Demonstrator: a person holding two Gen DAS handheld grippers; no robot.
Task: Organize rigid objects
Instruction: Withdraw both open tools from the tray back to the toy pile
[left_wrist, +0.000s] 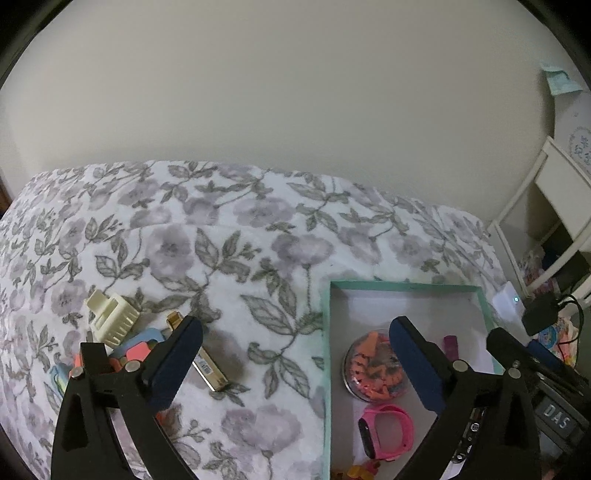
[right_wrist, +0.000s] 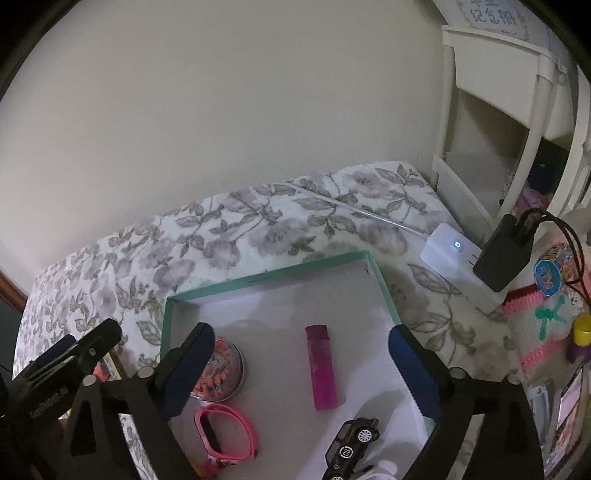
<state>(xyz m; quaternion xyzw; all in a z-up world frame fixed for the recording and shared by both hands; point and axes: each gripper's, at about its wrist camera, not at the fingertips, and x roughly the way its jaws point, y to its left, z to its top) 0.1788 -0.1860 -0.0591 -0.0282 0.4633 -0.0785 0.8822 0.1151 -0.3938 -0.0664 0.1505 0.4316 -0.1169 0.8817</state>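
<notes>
A teal-rimmed box (left_wrist: 327, 332) (right_wrist: 266, 276) lies on the floral bedspread. It holds a round clear case of orange bits (left_wrist: 373, 369) (right_wrist: 221, 369), a pink watch (left_wrist: 388, 432) (right_wrist: 225, 432), a magenta lighter (right_wrist: 321, 369) and a black toy car (right_wrist: 351, 443). My left gripper (left_wrist: 295, 343) is open and empty, straddling the box's left wall. Beside its left finger lie a cream plastic block (left_wrist: 112, 319), a gold-ended stick (left_wrist: 208, 371) and pink and blue pieces (left_wrist: 136, 347). My right gripper (right_wrist: 301, 354) is open and empty above the box, with the lighter between its fingers.
The floral bedspread (left_wrist: 236, 236) reaches back to a plain wall. At the right stand a white shelf unit (right_wrist: 480, 147), a white device with a lit dot (right_wrist: 454, 254), a black charger with cables (right_wrist: 506, 254) and colourful clutter (right_wrist: 554, 295).
</notes>
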